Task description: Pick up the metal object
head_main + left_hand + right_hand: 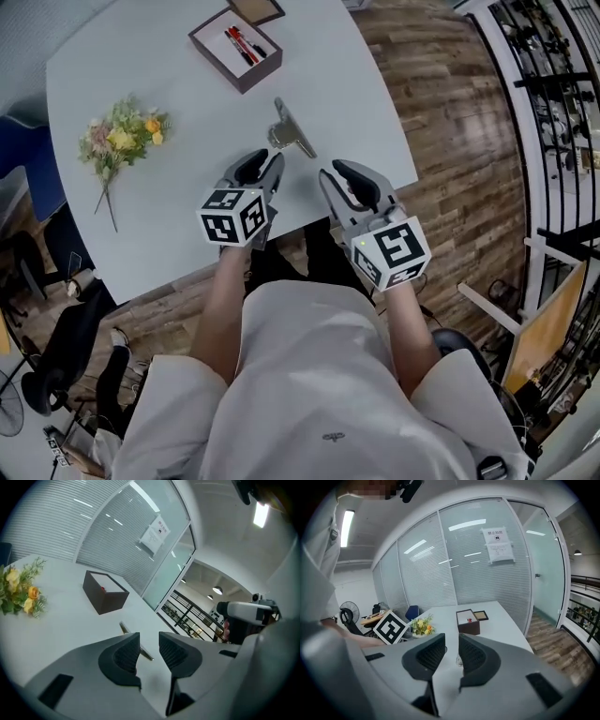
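Observation:
The metal object (286, 134), a shiny silver clip-like piece, lies flat on the white table (169, 225) near its front right edge. My left gripper (267, 159) hovers just short of it, jaws apart and empty. In the left gripper view the metal object (146, 655) shows through the gap of the left gripper (149, 645), partly hidden behind the left jaw. My right gripper (336, 172) is beside it, to the right, over the table's edge. It stands open with nothing held. In the right gripper view the metal object (459, 660) peeks through the narrow gap of the right gripper (452, 651).
A dark brown box (235, 49) with red markers stands at the table's far side. A bunch of yellow and pink flowers (122, 139) lies at the left. Wooden floor (450, 112) lies right of the table. A dark chair (66, 347) stands at the lower left.

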`<action>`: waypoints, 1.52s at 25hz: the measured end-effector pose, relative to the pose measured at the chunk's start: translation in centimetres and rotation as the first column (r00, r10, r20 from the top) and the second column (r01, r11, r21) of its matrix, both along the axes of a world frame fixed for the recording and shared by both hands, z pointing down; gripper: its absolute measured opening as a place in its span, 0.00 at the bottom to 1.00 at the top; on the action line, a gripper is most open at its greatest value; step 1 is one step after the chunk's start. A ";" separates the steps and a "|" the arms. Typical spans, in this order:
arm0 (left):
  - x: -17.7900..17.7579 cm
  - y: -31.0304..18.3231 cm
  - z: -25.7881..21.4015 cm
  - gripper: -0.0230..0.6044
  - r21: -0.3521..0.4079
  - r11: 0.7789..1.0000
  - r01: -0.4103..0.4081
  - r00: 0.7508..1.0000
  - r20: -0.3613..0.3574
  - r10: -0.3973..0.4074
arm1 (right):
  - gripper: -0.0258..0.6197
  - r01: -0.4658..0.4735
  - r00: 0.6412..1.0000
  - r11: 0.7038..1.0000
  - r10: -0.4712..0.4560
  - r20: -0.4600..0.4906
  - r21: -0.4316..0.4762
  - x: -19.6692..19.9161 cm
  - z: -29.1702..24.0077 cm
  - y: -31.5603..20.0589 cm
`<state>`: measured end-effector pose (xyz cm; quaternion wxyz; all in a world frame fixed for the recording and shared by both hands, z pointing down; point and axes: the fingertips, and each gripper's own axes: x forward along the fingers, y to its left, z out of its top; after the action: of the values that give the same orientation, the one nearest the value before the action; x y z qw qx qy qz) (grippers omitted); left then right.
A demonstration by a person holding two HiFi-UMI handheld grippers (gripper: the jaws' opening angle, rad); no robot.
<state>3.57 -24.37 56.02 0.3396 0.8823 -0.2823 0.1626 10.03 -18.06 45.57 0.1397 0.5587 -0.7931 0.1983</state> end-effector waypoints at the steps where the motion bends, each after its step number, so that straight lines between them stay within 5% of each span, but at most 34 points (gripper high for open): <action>1: 0.0 -0.2 0.5 0.24 -0.011 1.000 0.014 1.000 0.003 -0.014 | 0.19 0.012 1.000 1.000 -0.012 0.003 -0.007 0.1 0.3 -0.1; 38: 2.7 -4.3 9.0 0.24 -0.198 0.934 0.296 0.955 0.042 -0.294 | 0.18 0.254 0.960 0.961 -0.235 0.153 -0.114 3.0 7.7 -3.3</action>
<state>6.28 -28.68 65.06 0.4463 0.7899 -0.3955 0.1428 13.07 -21.39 53.26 0.1446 0.4305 -0.8491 0.2699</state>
